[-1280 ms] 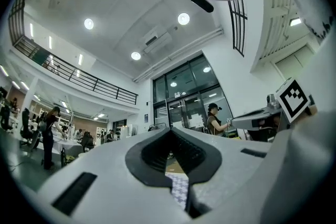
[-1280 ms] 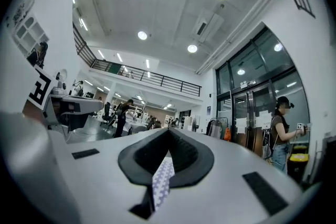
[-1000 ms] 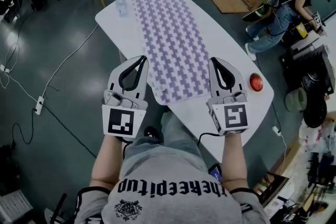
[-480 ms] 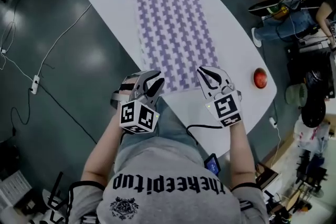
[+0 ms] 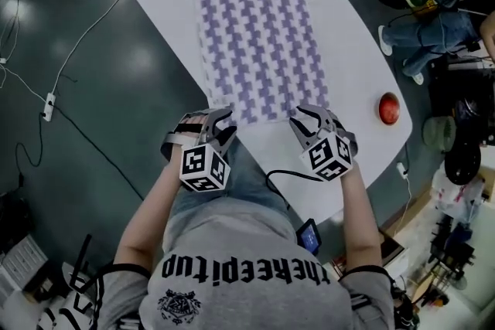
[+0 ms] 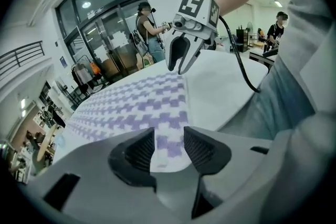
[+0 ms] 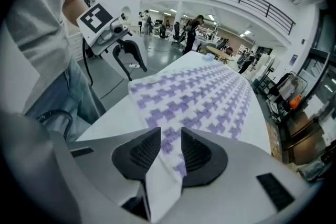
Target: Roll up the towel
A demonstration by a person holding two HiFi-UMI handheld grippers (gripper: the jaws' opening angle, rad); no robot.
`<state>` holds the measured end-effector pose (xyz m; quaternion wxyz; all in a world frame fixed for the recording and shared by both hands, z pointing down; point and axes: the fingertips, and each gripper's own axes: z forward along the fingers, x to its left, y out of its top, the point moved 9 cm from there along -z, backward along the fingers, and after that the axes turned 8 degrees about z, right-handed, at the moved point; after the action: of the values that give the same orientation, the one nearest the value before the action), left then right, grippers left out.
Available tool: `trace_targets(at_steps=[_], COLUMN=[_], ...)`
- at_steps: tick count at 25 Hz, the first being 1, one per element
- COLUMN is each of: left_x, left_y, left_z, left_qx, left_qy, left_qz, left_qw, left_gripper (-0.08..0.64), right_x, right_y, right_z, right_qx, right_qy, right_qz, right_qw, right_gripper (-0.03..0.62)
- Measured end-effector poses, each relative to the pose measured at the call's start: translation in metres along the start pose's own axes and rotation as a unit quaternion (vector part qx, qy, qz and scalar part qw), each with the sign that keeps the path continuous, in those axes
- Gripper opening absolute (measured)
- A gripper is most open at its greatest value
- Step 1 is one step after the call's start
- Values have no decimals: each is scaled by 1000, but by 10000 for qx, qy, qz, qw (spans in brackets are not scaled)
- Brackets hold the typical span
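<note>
the left tool [image 6: 169, 141], a grey two-jaw gripper with a marker cube on its back, has its jaws a fair way apart. they have just been opening, and a second ago they were together. between its ribbed pads shows the near left corner of the white-and-purple checked cloth towel [image 5: 255, 27], but the pads do not press on it. the right tool [image 7: 170, 147], of the same make, has also just been opening, though its gap is narrower. the towel's near right corner sits in that gap, seemingly not yet pinched.

a second ago both tools were held up, above and on either side of the towel's near end. in the head view they now point steeply down at that end, one at each near corner, and the view has drawn in over them.

the towel has not changed. it lies flat at full length, unrolled, running away from the person. under it is the white oval worktop [image 5: 352, 81], bare on the towel's right side and along its near edge. a round red thing [image 5: 389, 108] sits to the right of the towel's near end, well apart from it.

so the rolling has not begun. this looks like the approach to the first grasp, and the next move should be to close both tools on the near edge and turn it over.
</note>
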<state>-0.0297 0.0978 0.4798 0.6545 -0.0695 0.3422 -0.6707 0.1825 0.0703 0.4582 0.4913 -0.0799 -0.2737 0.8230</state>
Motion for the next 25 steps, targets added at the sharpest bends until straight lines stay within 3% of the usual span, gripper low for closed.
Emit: trace_targets(at_steps=[6,11,16,20,25], left_x=[-11,-17,-19,-17,-13], left_y=[-10,-20,-29,-32,-26], left_z=[12,22,20,22,29], left_qx=[266,517,630,726,739], left_qy=[-555,-763,-711,-555,-339], left_qz=[126,244,257,304,352], left_qw=[9980,9954,9951,9953,9961], left_gripper=[199,201,201,183,53], right_x=[-5,-13,-14,-15,-17], right_y=[-33,-53,-53,-51,-60], right_z=[20,31,37,38,39], right_qx=[754,1096,1264,1325,1281], right_qy=[274,329,265,414,375], right_qz=[-430,-569,-691,-525,-553], right_qw=[9958,9918,9892,9889,9895], right_gripper=[117,121,122,109,21])
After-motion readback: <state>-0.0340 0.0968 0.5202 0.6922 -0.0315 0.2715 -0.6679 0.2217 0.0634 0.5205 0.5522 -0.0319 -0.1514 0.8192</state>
